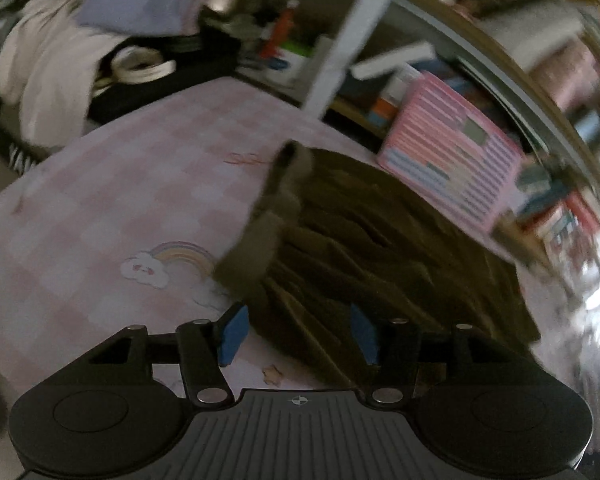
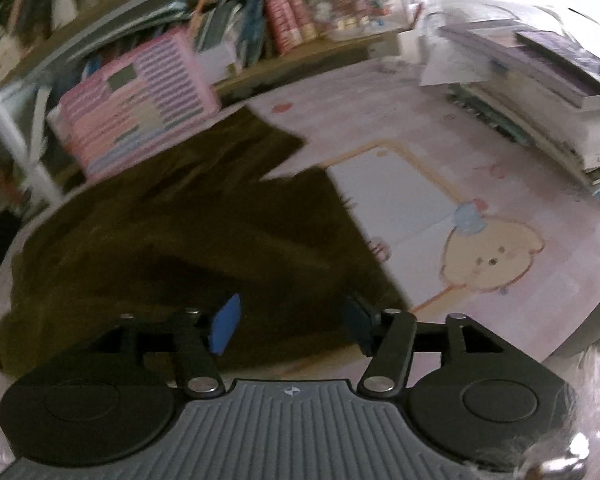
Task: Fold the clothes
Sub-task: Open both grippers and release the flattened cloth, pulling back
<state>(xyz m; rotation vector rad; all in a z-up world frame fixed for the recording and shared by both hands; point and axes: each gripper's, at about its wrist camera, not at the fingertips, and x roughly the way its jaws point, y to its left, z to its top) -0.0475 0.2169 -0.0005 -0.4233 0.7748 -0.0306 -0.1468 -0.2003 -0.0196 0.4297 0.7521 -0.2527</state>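
Both views are showing motion blur. An olive-brown pleated garment (image 1: 380, 248) is lying on a table covered with a pink checked cloth (image 1: 112, 184); in the left wrist view it is occupying the centre and the 3 o'clock side, with a bunched band or cuff (image 1: 260, 236) running toward 12 o'clock. The left gripper (image 1: 298, 334) is hovering over the garment's near edge, its blue-padded fingers (image 1: 233, 334) spread apart and gripping nothing. In the right wrist view the same garment (image 2: 172, 240) is filling the 9 o'clock half of the table, and the right gripper (image 2: 290, 324) is hanging above its near hem, fingers (image 2: 225, 322) likewise released and empty. The cloth is carrying printed cartoons: a rainbow with cloud (image 1: 168, 262) and a round yellow character (image 2: 494, 256). A pink striped box (image 1: 452, 160) is standing at the garment's far side, against a bookshelf (image 2: 300, 12). Writing on the box and book spines is too blurred to read. A stack of books (image 2: 540, 100) is sitting at 2 o'clock.
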